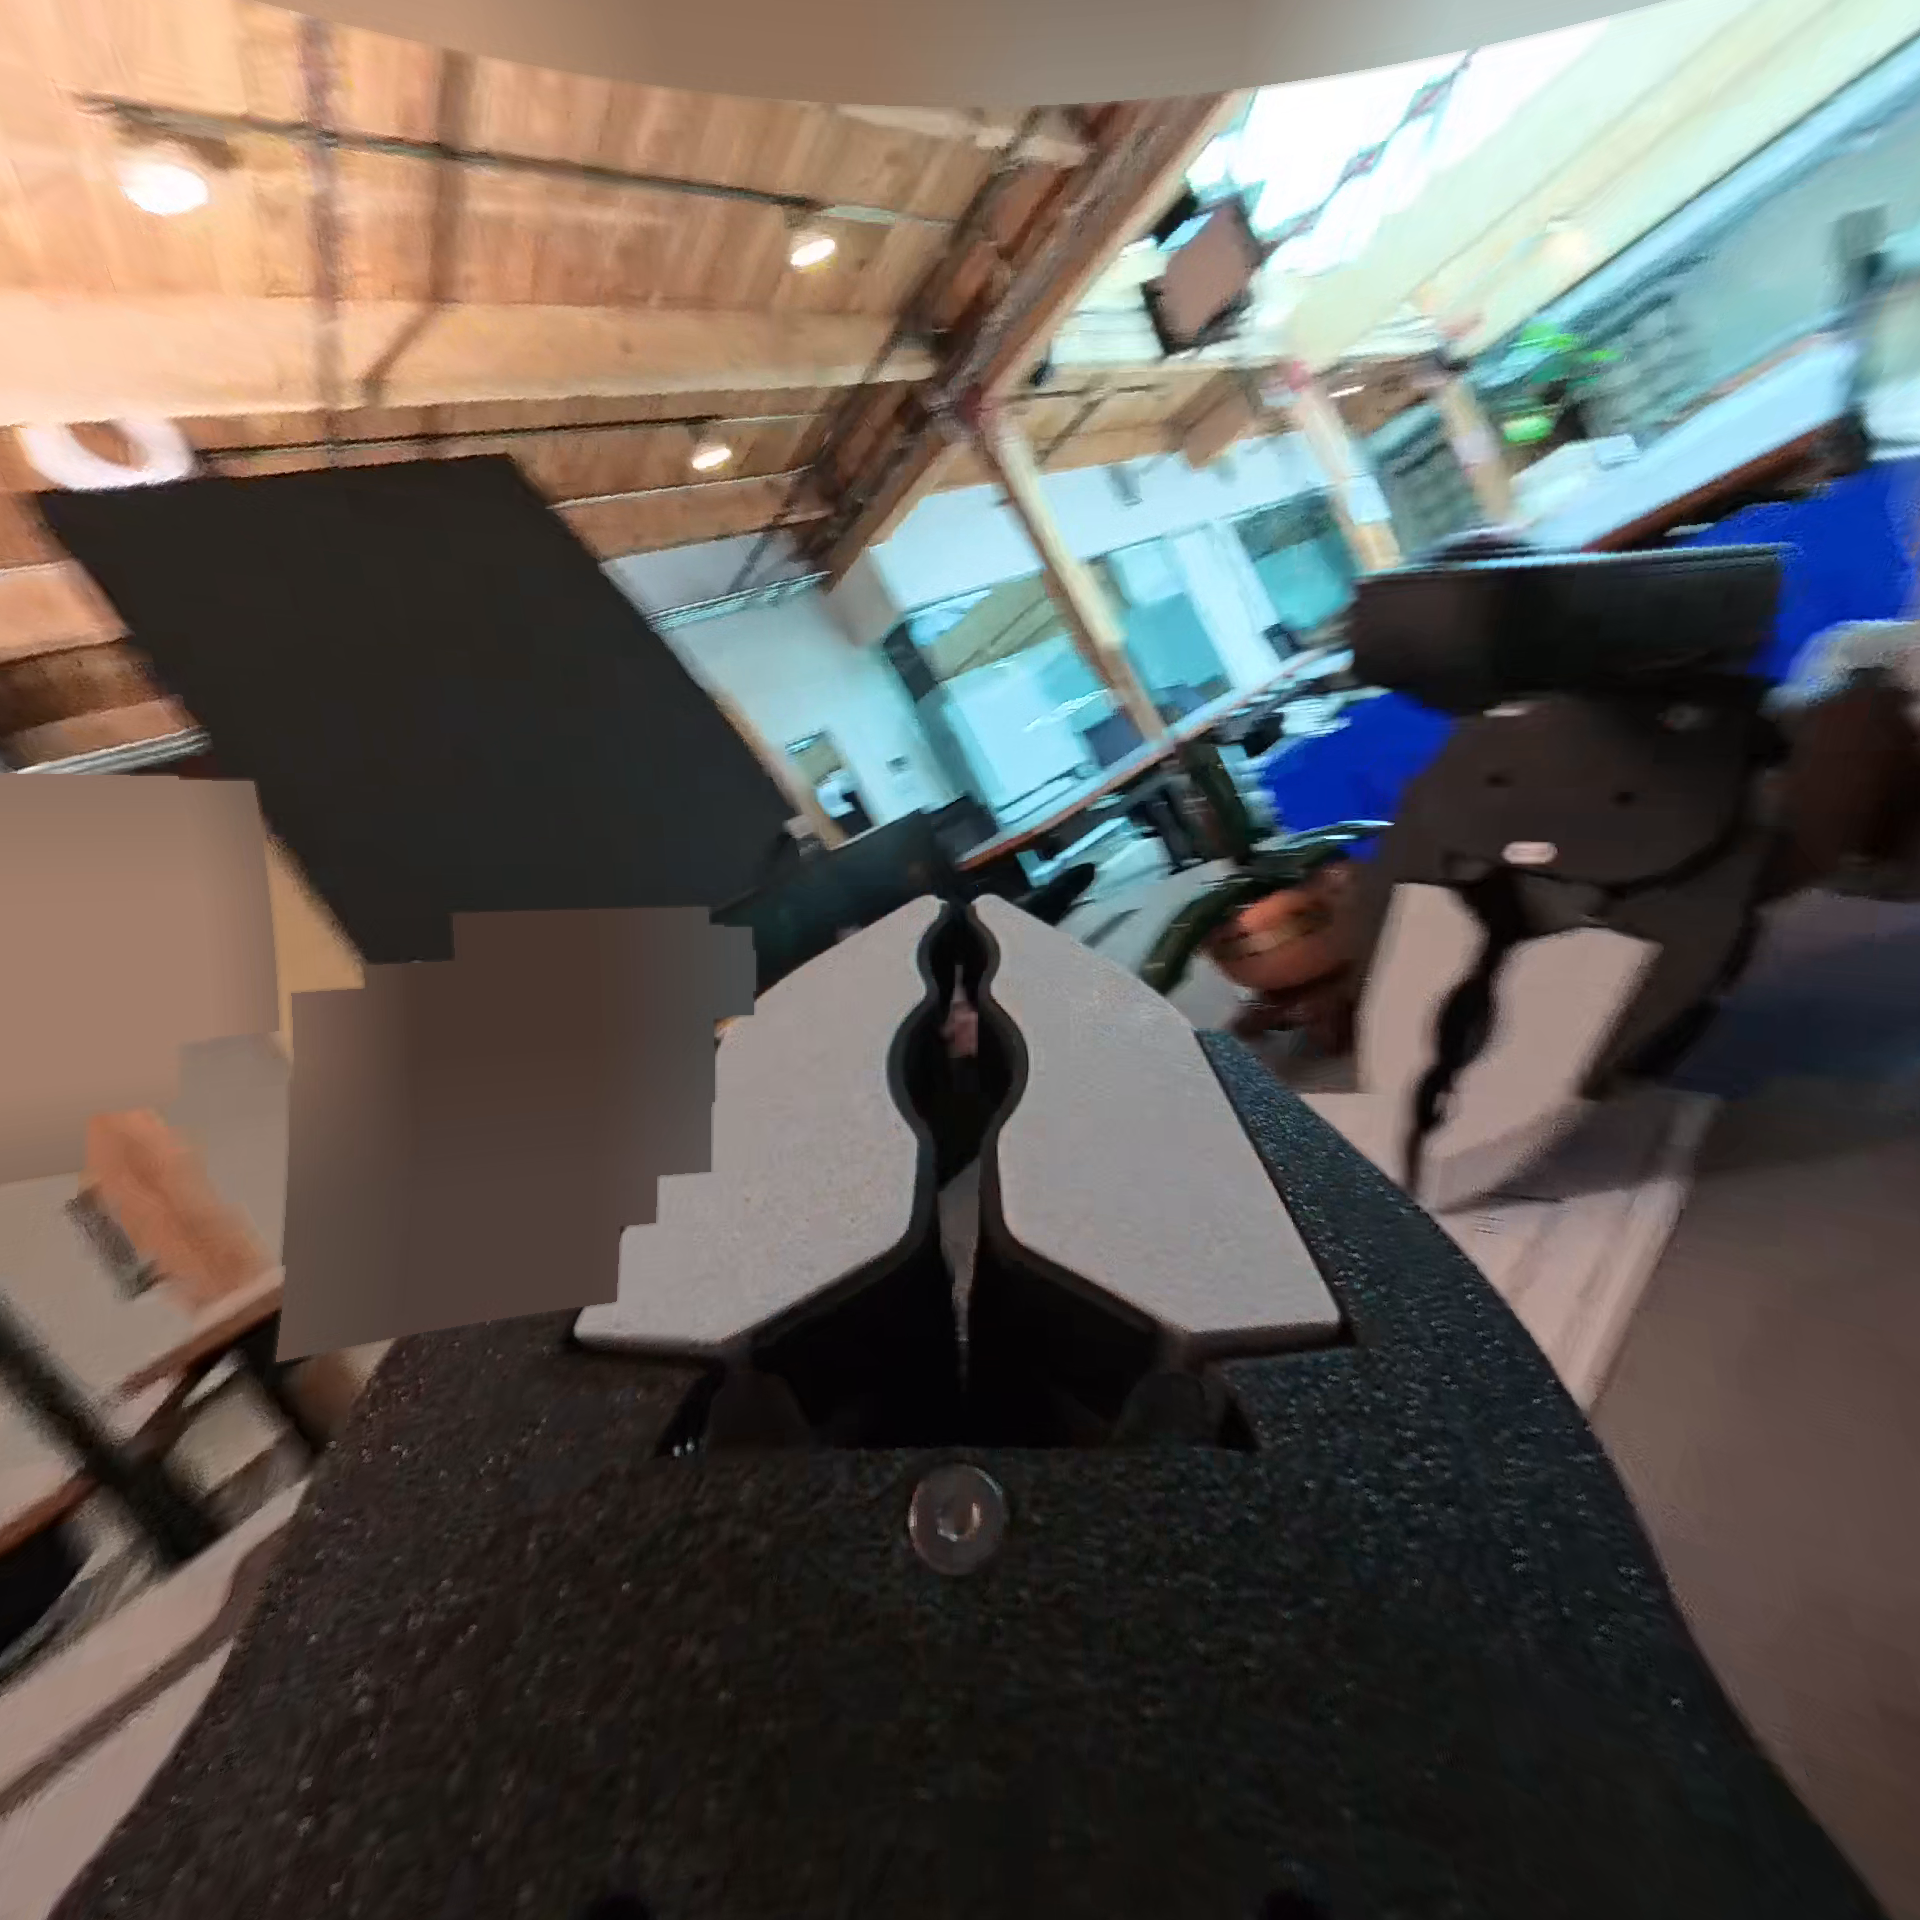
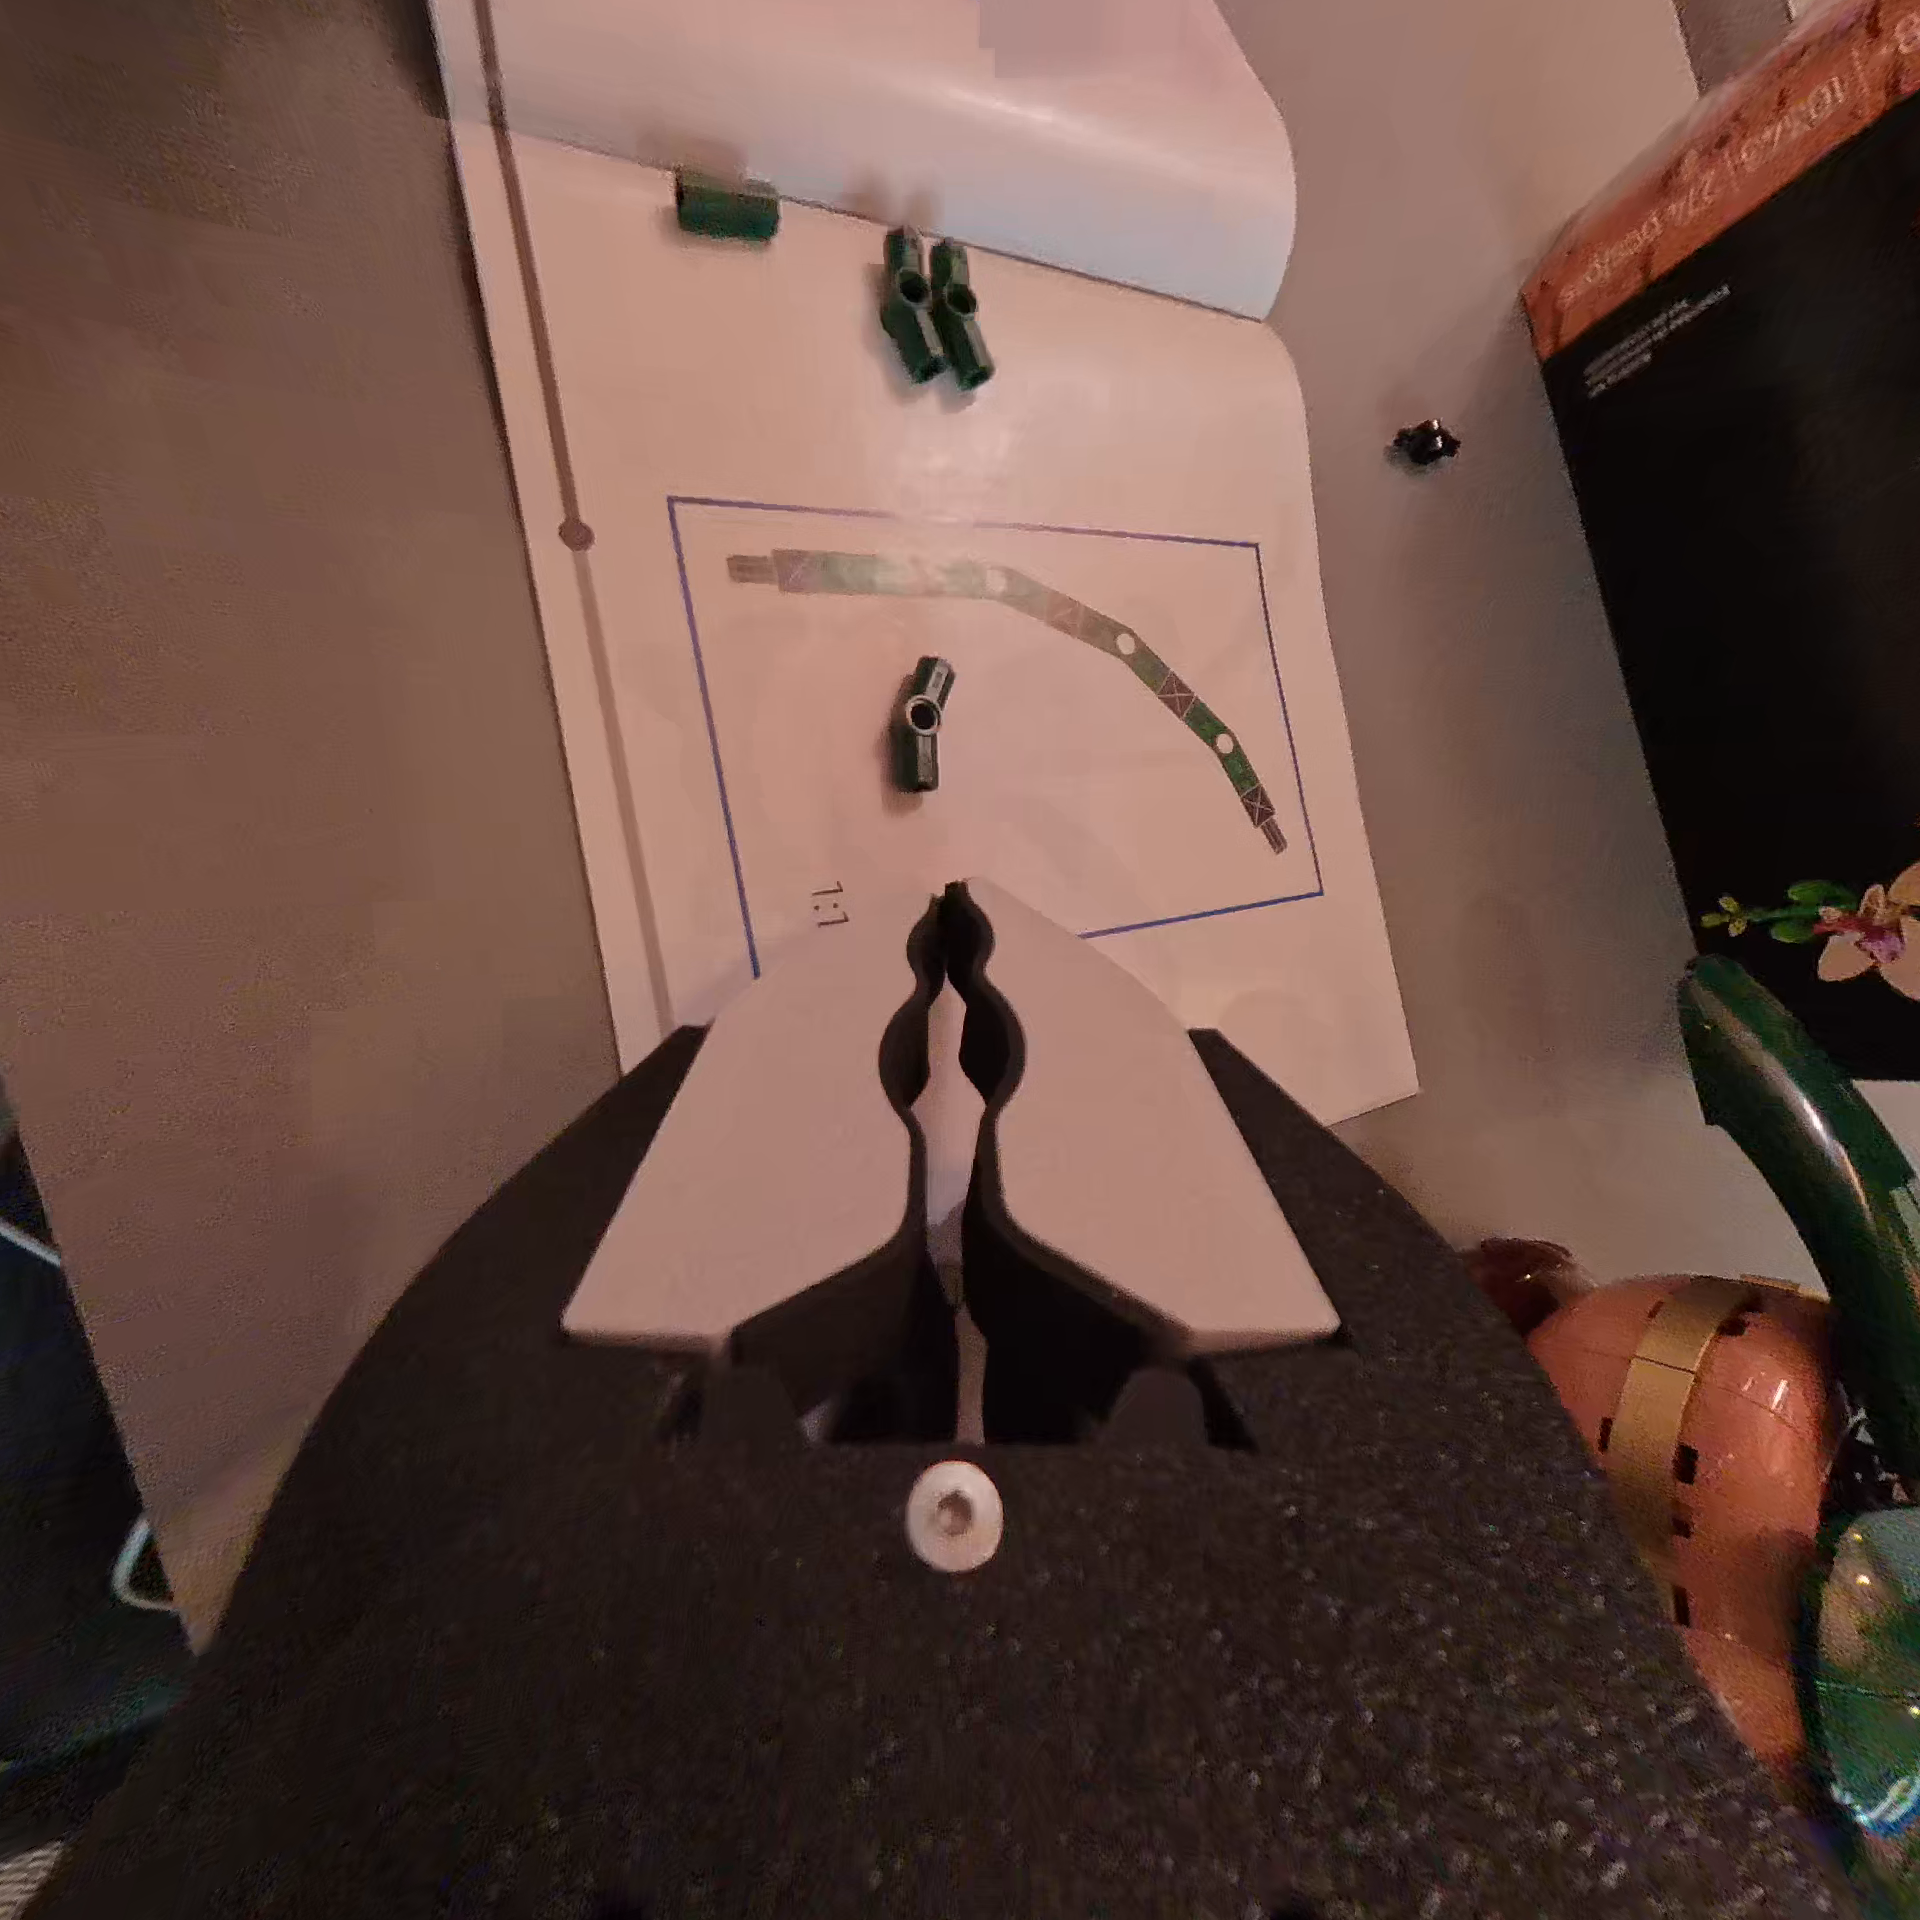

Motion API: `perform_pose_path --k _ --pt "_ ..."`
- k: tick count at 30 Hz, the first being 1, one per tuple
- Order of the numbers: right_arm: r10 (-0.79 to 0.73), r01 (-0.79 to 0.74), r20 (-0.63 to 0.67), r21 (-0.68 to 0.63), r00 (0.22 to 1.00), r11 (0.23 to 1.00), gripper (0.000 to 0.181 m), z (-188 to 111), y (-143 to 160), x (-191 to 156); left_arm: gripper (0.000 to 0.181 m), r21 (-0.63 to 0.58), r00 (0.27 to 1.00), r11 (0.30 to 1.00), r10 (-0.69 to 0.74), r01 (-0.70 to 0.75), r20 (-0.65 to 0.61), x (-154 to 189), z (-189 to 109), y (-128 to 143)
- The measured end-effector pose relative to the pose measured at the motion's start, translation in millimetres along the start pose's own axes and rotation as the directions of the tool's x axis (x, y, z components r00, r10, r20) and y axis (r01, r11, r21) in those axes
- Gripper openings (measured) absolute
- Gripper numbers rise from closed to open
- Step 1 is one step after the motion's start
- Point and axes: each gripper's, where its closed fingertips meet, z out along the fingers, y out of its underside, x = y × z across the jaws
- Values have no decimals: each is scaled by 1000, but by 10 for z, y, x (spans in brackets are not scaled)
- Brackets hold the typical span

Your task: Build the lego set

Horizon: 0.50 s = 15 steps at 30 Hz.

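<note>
The right tongs [image 2: 951, 899] hang over the near edge of the open instruction booklet [image 2: 1039, 436], their tips pressed together with nothing between them. Just past the tips, inside the blue-outlined frame printed on the page, a single dark green connector piece [image 2: 920, 724] lies loose on the paper, beside the printed drawing of a curved green stem [image 2: 1132, 649]. Farther up the page, near its far edge, two more green connectors [image 2: 935, 307] lie touching side by side, and a short green tube piece [image 2: 725, 206] sits to their left at the page fold. Off the booklet's right edge, a small black piece [image 2: 1423, 444] rests on the bare counter [image 2: 260, 520]. The black set box [image 2: 1766, 520] stands along the counter's right side, and nearer on that side sits the partly built model: a rounded terracotta pot [image 2: 1714, 1455] with a dark green curved leaf [image 2: 1808, 1132] rising from it.

The left tongs [image 1: 961, 914] are raised and aimed out into the room, tips closed; something small and pinkish shows in the gap farther back, too blurred to name. In that view the right tongs [image 1: 1434, 1122] appear off to the right, blurred, above the pot [image 1: 1288, 935].
</note>
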Motion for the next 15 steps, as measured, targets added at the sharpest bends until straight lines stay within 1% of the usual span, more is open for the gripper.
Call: perform_pose_path --k 2,3,5,6,8,10,12,13,15 --pt "-36 36 9 13 999 999 0 -15 34 26 0 -67 985 996 -46 57 169 -310 -35 128" --pt "-62 62 14 22 998 998 0 -19 43 35 0 -80 971 992 -79 99 226 -420 -63 173" --pt "-72 71 28 32 997 997 0 -20 68 69 0 -74 952 982 -147 172 267 -516 -93 213" --pt "-58 57 35 31 998 998 0 -19 87 91 0 -76 953 978 -171 195 252 -498 -84 229" --pt "-51 49 49 49 997 998 0 -25 106 108 0 -95 971 974 -191 206 144 -321 -22 238" --pt "-50 47 51 67 997 997 0 -29 110 112 0 -102 985 980 -171 172 24 -97 31 206" --pt "-45 44 5 67 999 997 5 -40 103 181 0 -109 987 984 -147 139 -64 73 51 194" --pt "-30 33 -35 94 999 995 6 -57 52 245 0 -112 985 984 -149 139 -86 116 52 189" --pt "30 -16 -59 215 998 977 7 -111 -160 325 0 -95 978 981 -179 170 -108 140 43 152"
